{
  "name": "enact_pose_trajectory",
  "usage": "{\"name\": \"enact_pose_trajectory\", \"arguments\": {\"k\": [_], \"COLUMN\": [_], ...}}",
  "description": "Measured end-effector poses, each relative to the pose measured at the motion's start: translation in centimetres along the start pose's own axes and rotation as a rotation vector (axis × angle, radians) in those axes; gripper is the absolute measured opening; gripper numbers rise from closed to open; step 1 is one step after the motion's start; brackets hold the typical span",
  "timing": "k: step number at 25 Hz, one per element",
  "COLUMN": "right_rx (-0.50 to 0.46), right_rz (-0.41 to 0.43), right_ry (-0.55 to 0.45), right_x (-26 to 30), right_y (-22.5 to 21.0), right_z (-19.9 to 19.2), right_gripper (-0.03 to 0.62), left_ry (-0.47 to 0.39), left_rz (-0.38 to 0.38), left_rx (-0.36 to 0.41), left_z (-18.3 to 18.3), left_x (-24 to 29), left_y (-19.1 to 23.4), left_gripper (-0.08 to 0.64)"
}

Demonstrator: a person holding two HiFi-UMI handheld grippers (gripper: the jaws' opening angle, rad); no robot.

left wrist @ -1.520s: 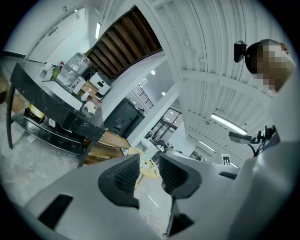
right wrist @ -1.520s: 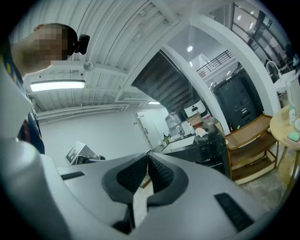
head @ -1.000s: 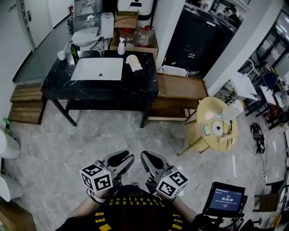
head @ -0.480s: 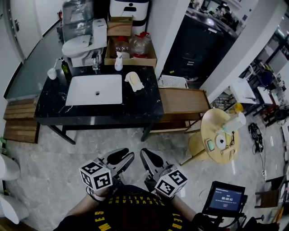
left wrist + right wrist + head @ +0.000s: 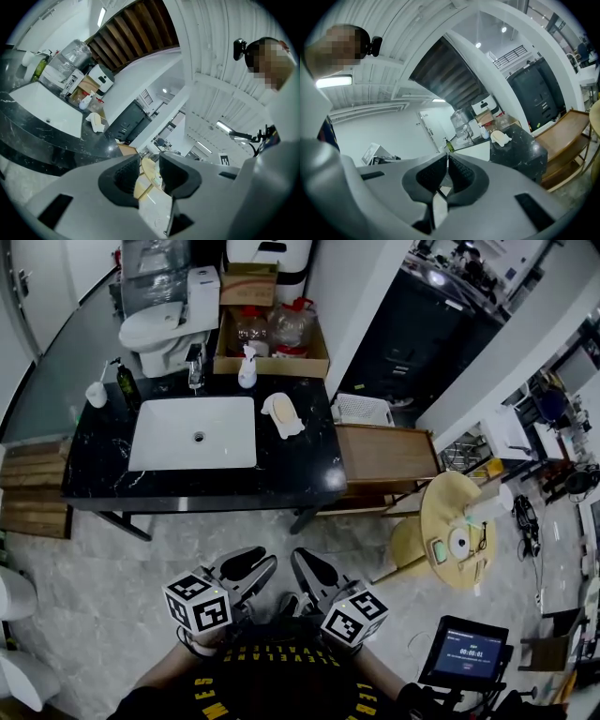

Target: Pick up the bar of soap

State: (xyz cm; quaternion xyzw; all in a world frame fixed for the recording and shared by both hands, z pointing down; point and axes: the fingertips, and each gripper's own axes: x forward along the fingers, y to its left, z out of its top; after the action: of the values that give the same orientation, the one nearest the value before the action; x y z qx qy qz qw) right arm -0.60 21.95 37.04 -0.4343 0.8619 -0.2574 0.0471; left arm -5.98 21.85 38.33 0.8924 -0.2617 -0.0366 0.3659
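Note:
The bar of soap [image 5: 282,414] is pale yellow and lies on a white cloth on the black marble counter [image 5: 300,465], just right of the white sink [image 5: 192,433]. It also shows small in the left gripper view as the soap [image 5: 97,123] and in the right gripper view as the soap [image 5: 499,137]. Both grippers are held low in front of the person's body, far from the counter. My left gripper [image 5: 251,568] has a narrow gap between its pads, with nothing in it. My right gripper [image 5: 309,568] has its pads together and is empty.
On the counter's back edge stand a faucet [image 5: 196,362], a white pump bottle [image 5: 247,368], a green bottle [image 5: 125,385] and a white cup [image 5: 96,395]. A wooden shelf unit [image 5: 384,456] adjoins the counter's right end. A round wooden table [image 5: 459,540] and a tablet screen [image 5: 466,651] stand at right.
The counter and sink have slid down and grown in the head view, so I am nearer to them. Both grippers keep their place and their jaws look the same.

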Motion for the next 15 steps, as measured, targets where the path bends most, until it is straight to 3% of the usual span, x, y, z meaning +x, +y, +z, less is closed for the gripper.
{"name": "enact_pose_trajectory", "arguments": {"k": [6, 15], "right_rx": [0.039, 0.0], "right_rz": [0.034, 0.115], "right_ry": [0.021, 0.005], "right_x": [2.8, 5.1], "right_y": [-3.5, -10.0], "right_z": [1.0, 7.6], "right_gripper": [0.021, 0.021], "left_ry": [-0.011, -0.056], "left_rz": [0.054, 0.095], "left_rx": [-0.001, 0.06], "left_z": [2.0, 6.6], "left_x": [2.7, 10.6], "left_y": [2.5, 2.4], "left_gripper": [0.139, 0.139]}}
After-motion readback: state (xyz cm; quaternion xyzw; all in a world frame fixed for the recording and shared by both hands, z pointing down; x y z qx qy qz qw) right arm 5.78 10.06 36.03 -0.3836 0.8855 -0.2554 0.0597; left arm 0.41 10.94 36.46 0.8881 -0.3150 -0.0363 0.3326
